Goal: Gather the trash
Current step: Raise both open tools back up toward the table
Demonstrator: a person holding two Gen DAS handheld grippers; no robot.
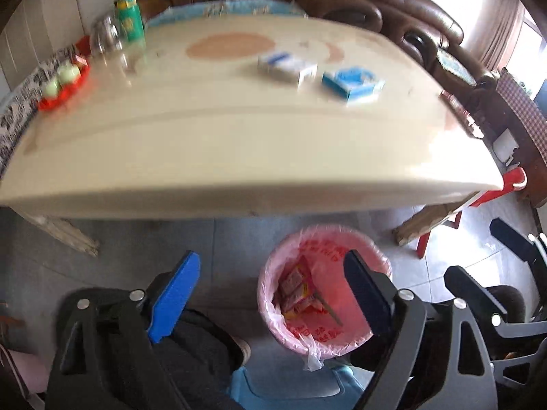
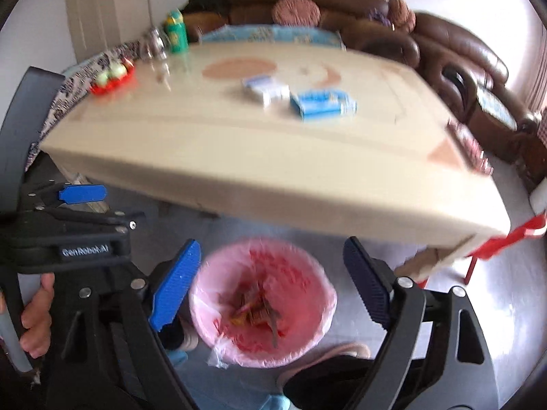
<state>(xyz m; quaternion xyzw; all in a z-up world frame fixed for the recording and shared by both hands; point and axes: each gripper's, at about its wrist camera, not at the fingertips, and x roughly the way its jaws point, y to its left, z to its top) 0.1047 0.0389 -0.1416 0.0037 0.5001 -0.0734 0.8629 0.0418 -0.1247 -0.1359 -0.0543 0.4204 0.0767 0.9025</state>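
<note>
A bin lined with a pink bag (image 1: 324, 290) (image 2: 263, 302) stands on the floor in front of the cream table (image 1: 218, 143) (image 2: 239, 157). Wrappers and a stick lie inside it. My left gripper (image 1: 273, 294) hangs open above the floor, nothing between its fingers, the bin under its right finger. My right gripper (image 2: 273, 294) is open too and empty, straight above the bin. The left gripper (image 2: 82, 193) also shows at the left of the right wrist view, held by a hand (image 2: 36, 321). On the table lie a white-and-blue box (image 1: 287, 68) (image 2: 265, 90) and a blue packet (image 1: 352, 83) (image 2: 323, 104).
At the table's far left stand a green bottle (image 1: 130, 17) (image 2: 177, 32), a glass jar (image 1: 106, 37) and a red dish of green fruit (image 1: 65, 82) (image 2: 112, 77). A brown sofa (image 1: 393, 17) runs behind. A red stool (image 1: 492, 198) stands right. The person's dark-trousered legs (image 1: 198, 352) are below.
</note>
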